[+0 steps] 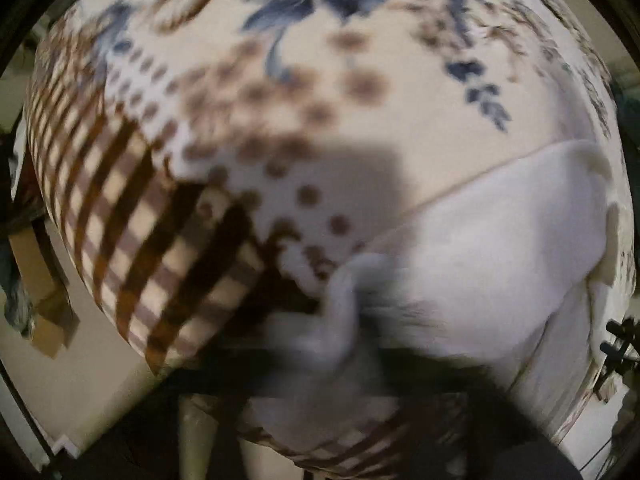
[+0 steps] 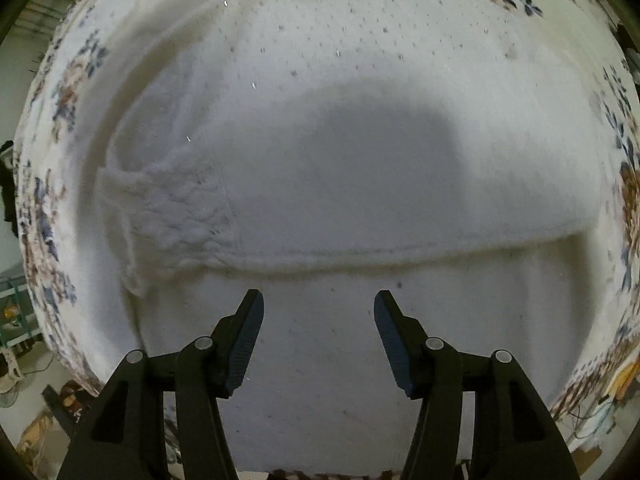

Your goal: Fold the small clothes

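A white knit garment (image 2: 340, 152) lies spread on a floral and checked bedspread (image 2: 52, 184), with one layer folded over so an edge runs across the middle and a ribbed cuff shows at the left. My right gripper (image 2: 319, 308) is open and empty just above the lower layer. In the left wrist view the same white garment (image 1: 500, 232) lies at the right, and my left gripper (image 1: 340, 320) is blurred and shut on a bunched corner of it, lifted off the bedspread (image 1: 240, 120).
The bed's edge drops to a pale floor (image 1: 100, 380) at the lower left of the left wrist view, with cardboard (image 1: 44, 296) there. Clutter and a green frame (image 2: 16, 312) stand beyond the bed at the left of the right wrist view.
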`<move>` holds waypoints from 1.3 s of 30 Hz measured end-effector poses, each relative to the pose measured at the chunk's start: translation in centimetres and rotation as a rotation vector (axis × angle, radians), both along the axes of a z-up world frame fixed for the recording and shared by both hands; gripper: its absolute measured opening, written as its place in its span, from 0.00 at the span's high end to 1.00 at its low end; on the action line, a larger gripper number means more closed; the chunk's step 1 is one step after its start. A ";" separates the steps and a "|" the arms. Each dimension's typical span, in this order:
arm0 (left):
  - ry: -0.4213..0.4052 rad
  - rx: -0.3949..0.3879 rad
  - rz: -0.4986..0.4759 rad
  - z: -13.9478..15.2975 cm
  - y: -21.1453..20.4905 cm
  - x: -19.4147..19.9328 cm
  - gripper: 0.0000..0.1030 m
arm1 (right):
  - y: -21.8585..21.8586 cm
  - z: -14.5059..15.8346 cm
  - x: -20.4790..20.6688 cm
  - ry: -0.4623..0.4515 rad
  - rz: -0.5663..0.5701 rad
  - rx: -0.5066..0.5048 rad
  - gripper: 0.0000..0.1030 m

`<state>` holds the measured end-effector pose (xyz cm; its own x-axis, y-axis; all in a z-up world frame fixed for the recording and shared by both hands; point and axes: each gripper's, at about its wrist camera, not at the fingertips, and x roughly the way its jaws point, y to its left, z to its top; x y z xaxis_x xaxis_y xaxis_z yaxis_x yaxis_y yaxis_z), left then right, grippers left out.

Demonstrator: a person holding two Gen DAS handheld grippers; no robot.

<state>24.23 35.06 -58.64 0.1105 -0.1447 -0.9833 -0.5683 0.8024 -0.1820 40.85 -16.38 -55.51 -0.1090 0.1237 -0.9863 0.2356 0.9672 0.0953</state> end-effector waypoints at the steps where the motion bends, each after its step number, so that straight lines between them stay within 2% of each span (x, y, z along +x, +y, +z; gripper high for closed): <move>1: -0.015 0.010 0.014 0.6 0.3 0.0 0.93 | 0.3 -0.1 -0.1 -0.001 0.007 -0.001 0.42; 6: -0.197 0.113 0.107 7.3 5.9 2.2 0.93 | 3.4 0.5 0.2 -0.033 0.064 0.009 0.42; 9: -0.279 0.142 0.145 9.1 9.4 3.9 0.93 | 5.5 1.0 1.0 -0.064 0.089 0.031 0.42; 11: -0.298 0.138 0.157 8.9 11.4 5.5 0.91 | 6.9 0.7 1.6 -0.073 0.097 0.046 0.42; 13: -0.306 0.099 0.165 8.0 12.5 6.0 0.88 | 8.6 -0.1 2.6 -0.088 0.104 0.061 0.42; 15: -0.293 0.051 0.182 6.8 13.0 6.9 0.76 | 10.9 -1.0 3.8 -0.097 0.125 0.065 0.42; 17: -0.287 0.038 0.225 6.2 13.3 6.6 0.72 | 12.9 -1.8 4.7 -0.093 0.147 0.068 0.42; 19: -0.289 0.001 0.298 5.6 14.1 6.1 0.69 | 15.5 -3.3 5.9 -0.063 0.190 0.026 0.43; 21: -0.289 -0.037 0.388 5.2 15.1 4.4 0.56 | 16.9 -3.7 6.2 -0.071 0.212 -0.003 0.66; 22: -0.299 -0.054 0.417 5.0 15.3 3.9 0.52 | 17.4 -3.4 6.3 -0.084 0.223 -0.020 0.83; 23: -0.307 -0.069 0.450 4.9 15.4 3.0 0.42 | 18.0 -2.9 6.3 -0.103 0.230 -0.035 0.92; 24: -0.309 -0.075 0.461 4.8 15.2 2.5 0.37 | 18.6 -2.1 6.3 -0.129 0.228 -0.030 0.93; 26: -0.299 -0.088 0.455 4.2 14.6 2.5 0.37 | 19.5 -0.8 6.2 -0.166 0.235 -0.006 0.95; 29: -0.275 -0.101 0.451 3.0 13.9 3.0 0.37 | 21.0 0.2 6.2 -0.204 0.281 0.007 0.95; 31: -0.268 -0.114 0.451 2.4 13.5 3.5 0.37 | 20.8 -0.6 6.0 -0.172 0.306 -0.003 0.95; 33: -0.264 -0.132 0.451 1.8 13.0 4.2 0.37 | 19.5 -1.4 6.2 -0.123 0.288 0.030 0.94; 34: -0.262 -0.140 0.450 1.7 12.9 4.5 0.37 | 18.5 -1.3 6.2 -0.112 0.267 0.057 0.88; 36: -0.265 -0.158 0.446 1.4 12.5 5.0 0.37 | 15.7 -0.1 6.0 -0.118 0.194 0.111 0.69; 37: -0.264 -0.160 0.441 1.3 12.3 5.2 0.37 | 14.3 0.5 5.8 -0.125 0.156 0.115 0.54; 39: -0.261 -0.177 0.437 0.8 12.1 5.7 0.37 | 10.5 1.7 5.0 -0.134 0.076 0.112 0.51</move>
